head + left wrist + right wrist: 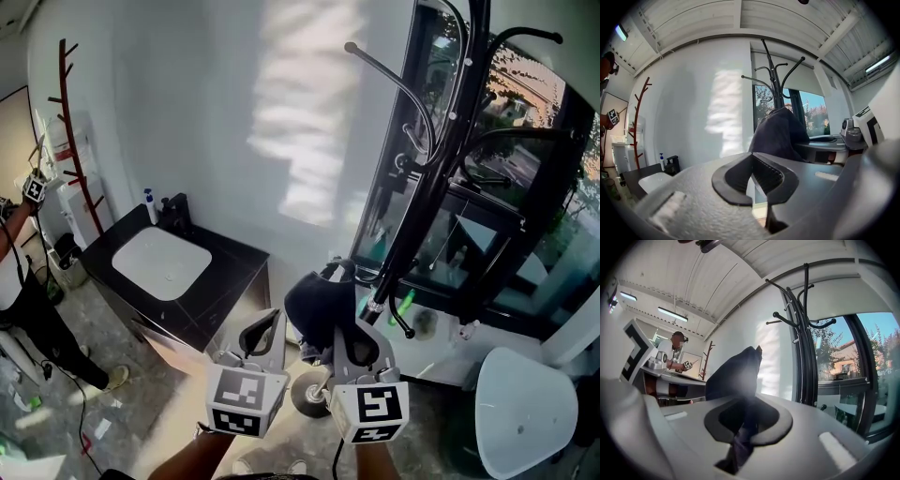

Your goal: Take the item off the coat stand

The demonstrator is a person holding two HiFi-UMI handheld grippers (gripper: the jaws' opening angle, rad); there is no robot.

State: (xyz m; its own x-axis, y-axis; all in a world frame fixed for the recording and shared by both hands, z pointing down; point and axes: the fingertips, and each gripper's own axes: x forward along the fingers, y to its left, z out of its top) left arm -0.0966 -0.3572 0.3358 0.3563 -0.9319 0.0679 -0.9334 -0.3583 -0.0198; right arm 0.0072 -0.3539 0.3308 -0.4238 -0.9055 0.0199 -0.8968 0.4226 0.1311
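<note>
Dark cloth item (pixel 736 373) is pinched at its lower fold in the right gripper (pixel 743 427), whose jaws are closed tight on the fabric. The rest stands up above them in a soft, rumpled hump, matte navy-black and limp, perhaps a cap or small bag. Just beside it, the left gripper (pixel 752 164) is closed too, with nothing between its jaws.

The right gripper view shows the item apart from the black coat stand (pixel 441 159). From the head view its top lies close to a low hook, so I judge the lift done or nearly so. What is left is to carry it clear. Farther off stand a dark counter (pixel 225 267) and a person (pixel 19 272).
</note>
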